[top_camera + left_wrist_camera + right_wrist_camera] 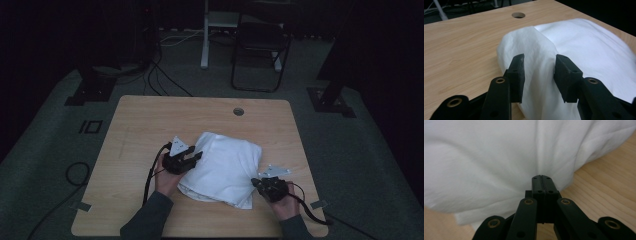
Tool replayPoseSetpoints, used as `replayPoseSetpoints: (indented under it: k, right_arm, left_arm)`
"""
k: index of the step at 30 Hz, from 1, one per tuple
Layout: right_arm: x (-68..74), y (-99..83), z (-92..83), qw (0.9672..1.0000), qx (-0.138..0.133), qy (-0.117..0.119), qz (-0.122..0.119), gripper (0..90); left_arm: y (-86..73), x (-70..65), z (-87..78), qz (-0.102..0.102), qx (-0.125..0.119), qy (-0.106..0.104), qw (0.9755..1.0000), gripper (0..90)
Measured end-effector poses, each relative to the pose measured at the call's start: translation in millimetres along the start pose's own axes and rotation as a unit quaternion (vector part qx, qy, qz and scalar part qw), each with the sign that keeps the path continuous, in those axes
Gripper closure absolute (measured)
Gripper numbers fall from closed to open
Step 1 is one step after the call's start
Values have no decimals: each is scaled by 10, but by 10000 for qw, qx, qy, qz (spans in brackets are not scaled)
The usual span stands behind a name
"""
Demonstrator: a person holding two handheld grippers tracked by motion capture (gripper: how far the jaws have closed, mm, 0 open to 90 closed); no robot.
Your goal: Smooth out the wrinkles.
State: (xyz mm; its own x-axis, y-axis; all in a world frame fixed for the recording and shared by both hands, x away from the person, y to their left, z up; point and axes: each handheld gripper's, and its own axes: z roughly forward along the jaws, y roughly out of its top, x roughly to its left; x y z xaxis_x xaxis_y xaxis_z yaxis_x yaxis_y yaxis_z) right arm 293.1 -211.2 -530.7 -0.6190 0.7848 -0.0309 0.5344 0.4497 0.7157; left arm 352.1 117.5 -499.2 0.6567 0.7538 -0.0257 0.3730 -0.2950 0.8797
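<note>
A folded white cloth (222, 167) lies in the middle of the wooden table (145, 120). My left gripper (196, 153) is at the cloth's left edge. In the left gripper view its jaws (539, 65) stand apart, with a raised fold of the cloth (586, 45) between the pads. My right gripper (257, 182) is at the cloth's near right corner. In the right gripper view its jaws (541, 177) are pressed together at the edge of the cloth (499, 152), and creases run out from their tip.
A round cable hole (238, 111) sits near the table's far edge. Beyond the table stand a dark chair (260, 47) and a white post (205, 35), with cables on the grey floor. Black cables trail from both grippers over the near edge.
</note>
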Motion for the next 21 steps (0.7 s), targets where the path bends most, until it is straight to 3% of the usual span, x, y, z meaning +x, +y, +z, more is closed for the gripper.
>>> replayPoseSetpoints:
  k: [2,6,10,13,16,17,21]
  right_arm:
    - [-19,6,91,10000,27,28,22,900]
    - [24,80,297,9998,160,44,-77,900]
    - [48,225,508,9998,179,11,-88,900]
    - [19,379,657,9999,125,-56,-21,898]
    - [3,429,714,10000,86,-21,24,897]
    - [-55,568,876,9999,-51,66,83,888]
    - [-132,727,1019,9996,-139,35,239,824]
  left_arm:
    - [-19,-12,-1,16,38,-17,10000,587]
    - [-213,-96,5,128,247,65,9996,582]
    - [-308,-71,-77,-53,184,202,9996,579]
    - [-347,-37,-117,-73,174,429,9989,560]
    - [-355,-12,-117,-94,180,505,9985,553]
    - [-370,95,-76,-167,170,757,9968,547]
    - [-305,310,58,-260,215,1063,9938,543]
